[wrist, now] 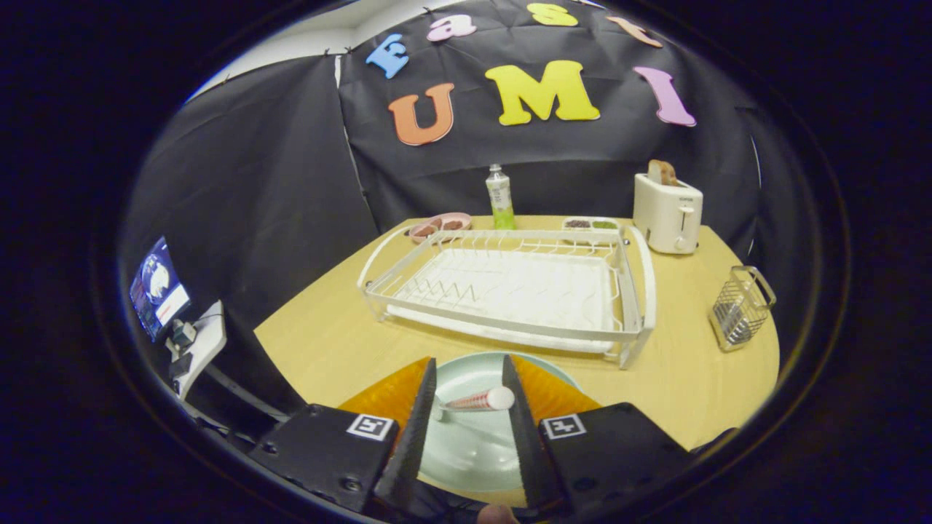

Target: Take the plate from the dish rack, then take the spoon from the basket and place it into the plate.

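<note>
A pale green plate (473, 447) lies on the wooden table just in front of the white dish rack (510, 291), which holds no dishes. A spoon (477, 400) with a red-patterned handle and a white end lies crosswise in the plate, between my two fingers. My gripper (468, 364) hovers low over the plate with its fingers spread wide, one on each side of the spoon. The spoon's white end sits close to the right finger (518, 407); I cannot tell whether it touches. The wire basket (741, 306) stands to the right of the rack.
Behind the rack stand a green bottle (500, 198), a pink dish (440, 225), a small food tray (591, 224) and a white toaster (668, 211) with bread in it. A monitor (156, 287) sits off the table's left side. Bare tabletop (320, 342) lies left of the rack.
</note>
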### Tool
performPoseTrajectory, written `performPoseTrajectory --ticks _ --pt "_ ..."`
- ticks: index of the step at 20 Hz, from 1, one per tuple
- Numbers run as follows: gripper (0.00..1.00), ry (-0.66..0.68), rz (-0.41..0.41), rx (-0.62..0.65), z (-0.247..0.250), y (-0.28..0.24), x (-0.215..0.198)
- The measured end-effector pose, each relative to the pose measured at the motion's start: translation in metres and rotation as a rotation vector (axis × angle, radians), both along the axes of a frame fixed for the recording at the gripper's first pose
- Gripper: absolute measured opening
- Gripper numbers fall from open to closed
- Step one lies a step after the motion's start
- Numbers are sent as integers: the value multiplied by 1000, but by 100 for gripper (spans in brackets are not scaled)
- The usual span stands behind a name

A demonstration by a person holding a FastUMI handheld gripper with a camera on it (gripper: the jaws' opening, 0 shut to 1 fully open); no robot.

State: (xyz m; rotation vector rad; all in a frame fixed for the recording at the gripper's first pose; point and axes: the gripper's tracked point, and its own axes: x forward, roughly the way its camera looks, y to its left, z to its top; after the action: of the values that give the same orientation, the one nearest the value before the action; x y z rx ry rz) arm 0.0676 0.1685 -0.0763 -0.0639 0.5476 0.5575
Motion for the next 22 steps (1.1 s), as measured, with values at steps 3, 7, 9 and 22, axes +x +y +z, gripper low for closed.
performPoseTrajectory --ticks 3,7,9,22 --pt "81 -68 -31 4 14 -7 4" --pt "81 -220 -98 -25 41 -19 2" --pt "81 -314 -154 -23 61 -24 -2" --pt "100 -575 -381 76 97 10 -73"
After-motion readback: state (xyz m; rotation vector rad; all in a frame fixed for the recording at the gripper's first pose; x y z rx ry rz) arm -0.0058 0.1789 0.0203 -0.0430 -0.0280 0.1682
